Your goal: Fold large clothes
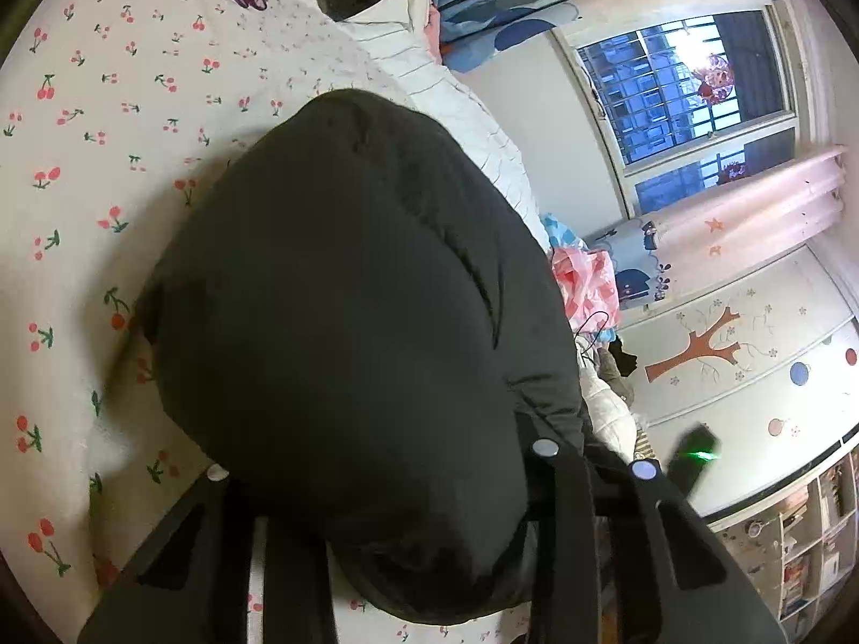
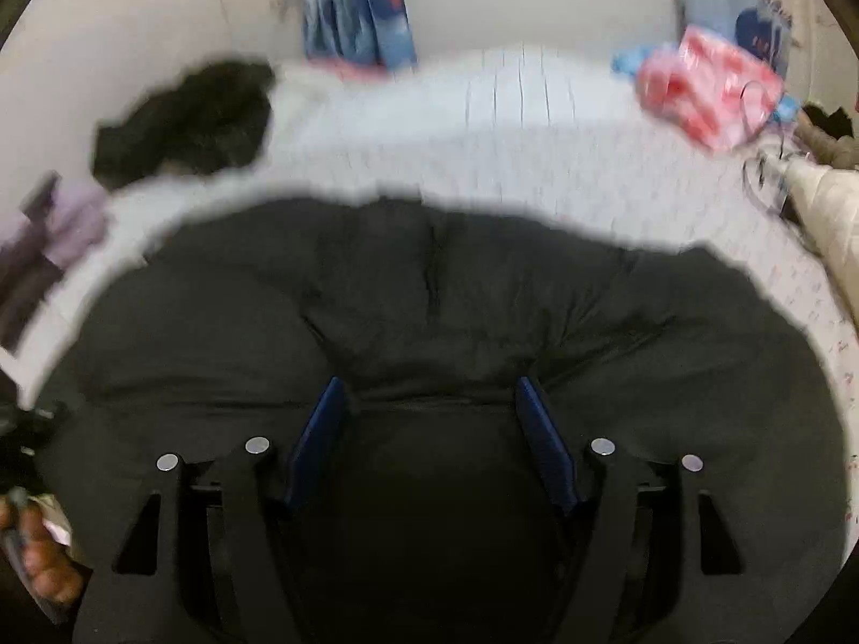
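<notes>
On the cherry-print bedsheet, a black padded jacket is found bunched up, its folding judged barely begun.

In the left wrist view, the jacket is seen heaped in a rounded mound over the sheet, and its near end is draped across the left gripper; the fingertips are buried under the fabric, so it cannot be told whether the jaws are apart or closed on it. A white quilted garment is seen beyond the mound. In the right wrist view, which is blurred, the jacket is spread wide across the bed, and the right gripper is held with its blue pads well apart, the puffy fabric lying between and beneath them, unclamped. No neat fold is visible; flattening and every fold are judged still to be done.
</notes>
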